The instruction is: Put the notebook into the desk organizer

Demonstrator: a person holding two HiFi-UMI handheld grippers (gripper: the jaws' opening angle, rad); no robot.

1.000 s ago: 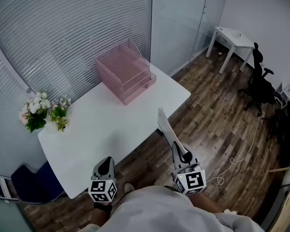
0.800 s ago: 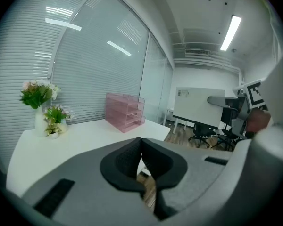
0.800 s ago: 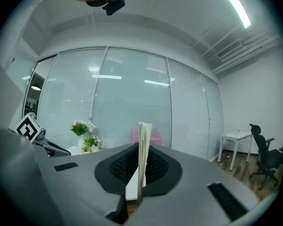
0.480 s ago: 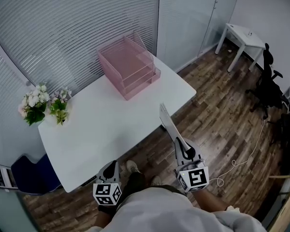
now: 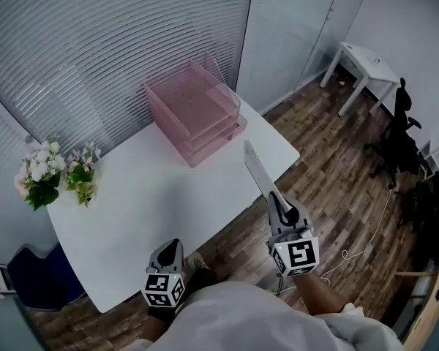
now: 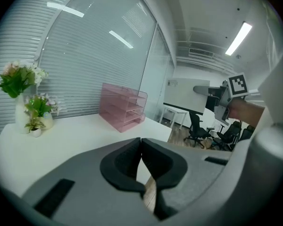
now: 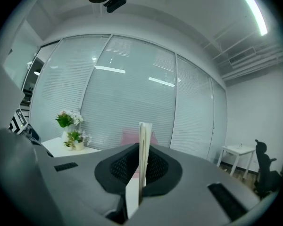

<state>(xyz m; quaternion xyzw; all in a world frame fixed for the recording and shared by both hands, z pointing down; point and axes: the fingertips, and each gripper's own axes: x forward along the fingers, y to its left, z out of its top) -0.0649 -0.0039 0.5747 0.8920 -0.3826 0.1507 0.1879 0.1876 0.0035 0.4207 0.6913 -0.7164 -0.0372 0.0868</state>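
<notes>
A pink tiered desk organizer [image 5: 194, 115] stands at the far right part of the white table [image 5: 132, 196]; it also shows in the left gripper view [image 6: 122, 107] and partly behind the notebook in the right gripper view [image 7: 132, 138]. My right gripper [image 5: 280, 209] is shut on a thin pale notebook [image 5: 257, 170] held on edge, out beyond the table's near right edge. In the right gripper view the notebook [image 7: 144, 159] stands upright between the jaws. My left gripper [image 5: 168, 253] hangs shut and empty at the table's near edge.
Two small pots of flowers [image 5: 51, 178] sit at the table's left end. A small white side table [image 5: 366, 68] and black office chairs [image 5: 399, 141] stand on the wood floor to the right. A cable [image 5: 366, 247] lies on the floor. Blinds cover the glass wall behind.
Both grippers have moved slightly forward toward the table, the right one still carrying the notebook. The view has shifted, so the table and organizer sit a little nearer.
</notes>
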